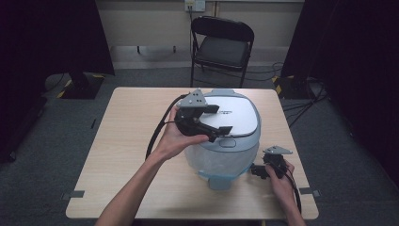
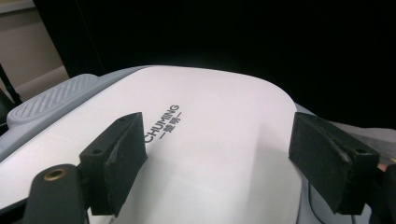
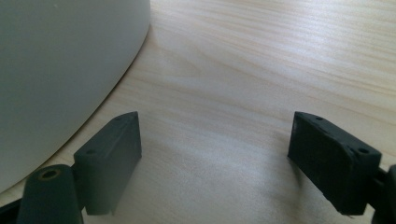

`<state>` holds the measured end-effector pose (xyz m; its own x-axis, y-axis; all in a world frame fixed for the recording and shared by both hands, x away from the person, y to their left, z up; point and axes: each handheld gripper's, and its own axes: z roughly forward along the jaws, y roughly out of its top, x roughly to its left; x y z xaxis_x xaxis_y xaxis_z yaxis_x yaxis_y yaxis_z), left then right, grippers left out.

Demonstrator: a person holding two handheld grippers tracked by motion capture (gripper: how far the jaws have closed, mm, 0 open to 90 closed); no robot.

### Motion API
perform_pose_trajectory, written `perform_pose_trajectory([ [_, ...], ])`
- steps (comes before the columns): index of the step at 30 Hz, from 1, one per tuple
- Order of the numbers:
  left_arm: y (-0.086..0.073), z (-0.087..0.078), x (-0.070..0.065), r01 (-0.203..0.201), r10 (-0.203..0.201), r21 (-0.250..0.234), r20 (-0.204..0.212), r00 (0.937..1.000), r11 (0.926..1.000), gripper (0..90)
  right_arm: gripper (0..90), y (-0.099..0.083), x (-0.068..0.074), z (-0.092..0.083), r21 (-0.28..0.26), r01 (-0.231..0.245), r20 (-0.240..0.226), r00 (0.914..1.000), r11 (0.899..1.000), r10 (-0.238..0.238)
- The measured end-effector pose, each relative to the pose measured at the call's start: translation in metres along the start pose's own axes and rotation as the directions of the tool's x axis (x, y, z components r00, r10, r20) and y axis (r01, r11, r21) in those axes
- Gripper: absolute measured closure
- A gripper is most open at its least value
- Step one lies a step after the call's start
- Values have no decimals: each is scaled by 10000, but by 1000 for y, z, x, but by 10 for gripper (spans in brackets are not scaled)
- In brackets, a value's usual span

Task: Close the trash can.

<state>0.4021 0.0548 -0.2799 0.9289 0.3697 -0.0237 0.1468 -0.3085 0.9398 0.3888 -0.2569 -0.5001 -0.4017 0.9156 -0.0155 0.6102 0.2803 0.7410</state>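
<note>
Left gripper, jaws apart, hovers over the rice cooker lid, nearer than the right gripper, jaws apart, low on the surface at its right.

Dim room, dark curtains at both upper corners; soft overhead light on table. Sheen, no hard glare, on the cooker lid. Gripper views: near edges soft, faint shadows.
</note>
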Motion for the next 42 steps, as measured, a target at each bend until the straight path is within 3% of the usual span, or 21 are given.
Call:
perform_pose_trajectory([
  [4, -1, 1, -3, -341, 344, 254, -138, 9993, 9991, 183, 161, 0, 0, 0, 0, -1, -2, 10000, 10000, 1],
  [7, -3, 1, -5, -263, 264, 35, -197, 9995, 9996, 181, 160, 0, 0, 0, 0, -1, -2, 10000, 10000, 1],
  [14, -4, 2, -5, -501, 503, 110, -182, 9986, 9987, 183, 161, 0, 0, 0, 12, -10, -6, 10000, 10000, 10],
  [15, -3, 2, -5, -563, 566, 126, -197, 9982, 9983, 185, 161, 0, 0, 0, 24, -32, -4, 10000, 10000, 32],
  [16, -4, 3, -7, -948, 961, 325, -418, 9945, 9950, 195, 161, 0, 0, 0, 25, -38, 2, 10000, 10000, 38],
  [17, -5, 2, -7, -818, 824, 232, -250, 9963, 9964, 236, 160, 0, 0, 0, 16, -27, 23, 10000, 10000, 27],
  [19, -3, 2, -11, -1067, 1079, 322, -362, 9935, 9938, 255, 161, 0, 0, 0, 15, -32, 25, 10000, 10000, 32],
  [20, -3, 3, -11, -996, 1001, 310, -149, 9949, 9945, 256, 161, 0, 0, 0, 11, -24, 28, 10000, 10000, 24],
  [23, -5, 2, -10, -888, 890, 141, -114, 9960, 9959, 253, 160, 0, 0, 0, 27, -46, 8, 10000, 10000, 46],
  [30, -8, 0, -8, -703, 703, 2, -281, 9971, 9975, 222, 160, 0, 0, 0, 30, -50, 14, 10000, 10000, 49],
  [35, -9, -6, 0, -389, 389, 0, -648, 9971, 9992, 197, 160, 0, 0, 0, 24, -40, 6, 10000, 10000, 40],
  [42, -11, -15, 7, -333, 330, -5, -1162, 9927, 9994, 164, 160, 0, 0, 0, 30, -47, 15, 10000, 10000, 47],
])
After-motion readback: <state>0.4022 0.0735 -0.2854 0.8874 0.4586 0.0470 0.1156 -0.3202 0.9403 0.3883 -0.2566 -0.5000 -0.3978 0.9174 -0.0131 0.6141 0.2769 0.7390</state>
